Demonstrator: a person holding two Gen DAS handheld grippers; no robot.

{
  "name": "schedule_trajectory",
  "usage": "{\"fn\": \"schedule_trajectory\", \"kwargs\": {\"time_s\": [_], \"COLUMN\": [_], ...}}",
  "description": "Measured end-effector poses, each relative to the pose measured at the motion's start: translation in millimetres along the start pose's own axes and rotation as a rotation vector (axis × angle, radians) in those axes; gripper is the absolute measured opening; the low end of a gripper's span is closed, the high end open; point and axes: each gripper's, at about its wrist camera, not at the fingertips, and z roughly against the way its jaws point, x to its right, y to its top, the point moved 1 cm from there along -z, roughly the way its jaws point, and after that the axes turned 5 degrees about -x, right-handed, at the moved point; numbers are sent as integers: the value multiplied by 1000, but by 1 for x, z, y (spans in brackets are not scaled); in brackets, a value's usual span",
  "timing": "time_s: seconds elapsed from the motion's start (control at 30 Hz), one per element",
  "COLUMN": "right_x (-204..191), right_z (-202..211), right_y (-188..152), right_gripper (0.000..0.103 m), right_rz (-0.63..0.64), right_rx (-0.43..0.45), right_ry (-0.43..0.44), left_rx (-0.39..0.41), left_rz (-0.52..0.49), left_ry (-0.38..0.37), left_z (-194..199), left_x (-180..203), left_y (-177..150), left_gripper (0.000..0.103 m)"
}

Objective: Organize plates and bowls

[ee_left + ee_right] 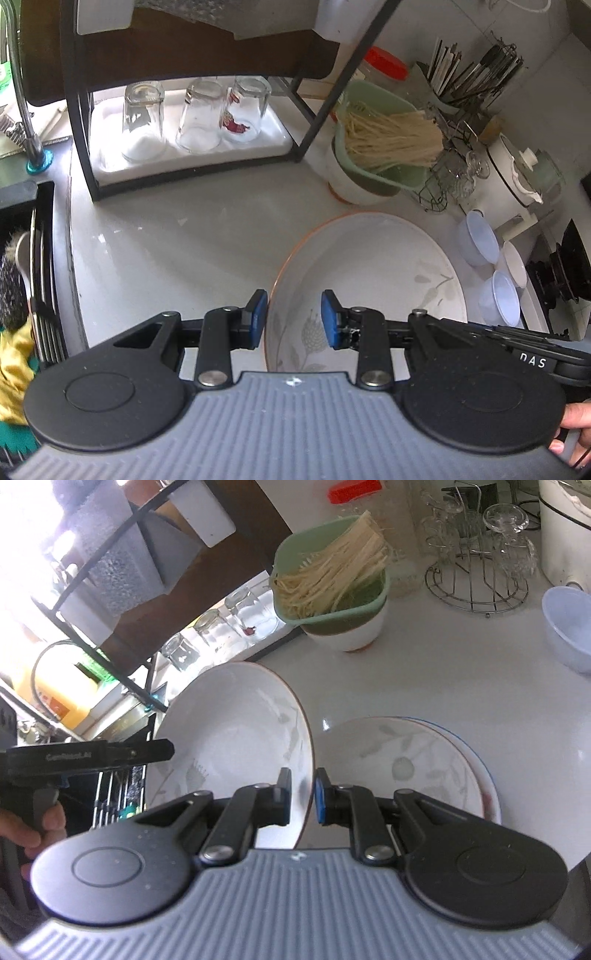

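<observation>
A white deep plate (pixel 369 266) with an orange rim and a grey leaf print is held tilted above the counter by both tools. My left gripper (pixel 294 318) is shut on its left rim, one blue pad outside and one on the inner face. In the right wrist view the same plate (pixel 229 731) stands on edge between the pads of my right gripper (pixel 302 794), which is shut on its right rim. Below to the right, a stack of similar plates (pixel 406 768) lies on the counter, with a blue-rimmed plate (pixel 476 760) at the bottom.
A green colander of noodles (pixel 376 140) sits in a white bowl. A black rack (pixel 92 147) shelters upturned glasses (pixel 192 114). Small pale bowls (pixel 476 240) line the right edge. A wire glass stand (pixel 476 572) is at the back, the sink's dish rack (pixel 40 295) on the left.
</observation>
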Motion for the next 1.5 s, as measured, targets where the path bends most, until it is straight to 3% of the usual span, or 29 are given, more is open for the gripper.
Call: {"fn": "schedule_trajectory", "kwargs": {"time_s": [0.43, 0.6, 0.83, 1.17, 1.5], "right_x": [54, 71, 88, 90, 93], "right_z": [9, 6, -1, -12, -10], "right_y": [0, -1, -5, -9, -5], "right_gripper": [16, 16, 16, 16, 16], "right_rz": [92, 107, 109, 159, 186], "right_rx": [-71, -109, -147, -171, -142], "right_ry": [76, 37, 48, 51, 41], "left_rx": [16, -35, -82, -81, -86], "left_rz": [115, 92, 68, 53, 46], "left_ry": [102, 133, 202, 284, 312], "left_z": [-22, -39, -56, -67, -79], "left_x": [53, 74, 89, 97, 101], "left_y": [-38, -46, -49, -42, -43], "left_gripper": [36, 36, 36, 36, 37]}}
